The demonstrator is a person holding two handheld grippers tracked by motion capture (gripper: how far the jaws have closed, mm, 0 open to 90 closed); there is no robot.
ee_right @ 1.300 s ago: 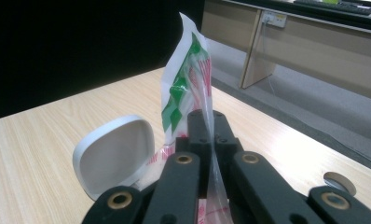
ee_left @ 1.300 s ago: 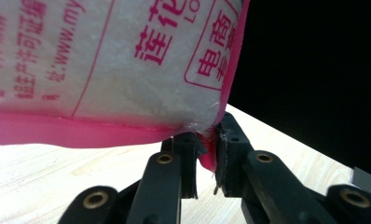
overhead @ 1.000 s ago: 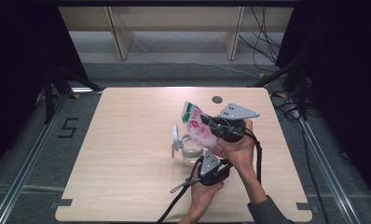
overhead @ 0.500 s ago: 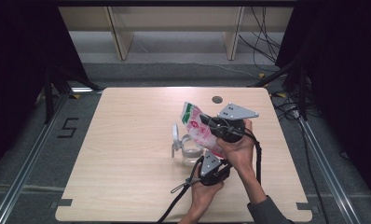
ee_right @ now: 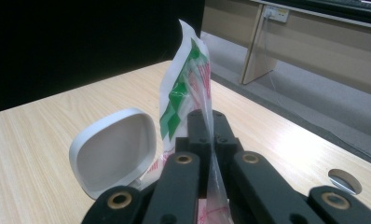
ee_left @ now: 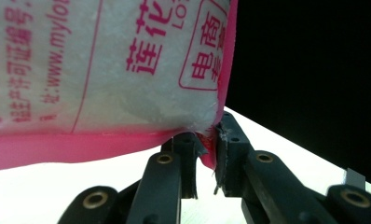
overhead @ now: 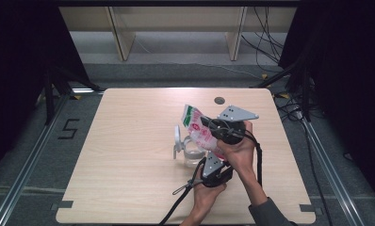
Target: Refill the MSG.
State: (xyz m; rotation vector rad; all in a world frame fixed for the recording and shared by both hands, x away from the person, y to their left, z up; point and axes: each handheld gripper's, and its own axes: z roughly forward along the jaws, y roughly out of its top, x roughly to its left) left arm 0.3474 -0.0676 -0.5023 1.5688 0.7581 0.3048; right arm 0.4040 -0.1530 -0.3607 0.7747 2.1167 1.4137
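A soft pink-and-white printed plastic pouch is held tilted above a clear glass jar with its white flip lid open, on the wooden tabletop. Right tool clamps its upper edge, left tool its bottom corner. Nothing has shifted over the last second, likely mid-pour.

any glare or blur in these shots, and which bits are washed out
High view: even light, sharp, dark edges. Left gripper view: table blown out white, bag close and slightly soft, background black. Right gripper view: jaws soft up close, white lid and bag clear.
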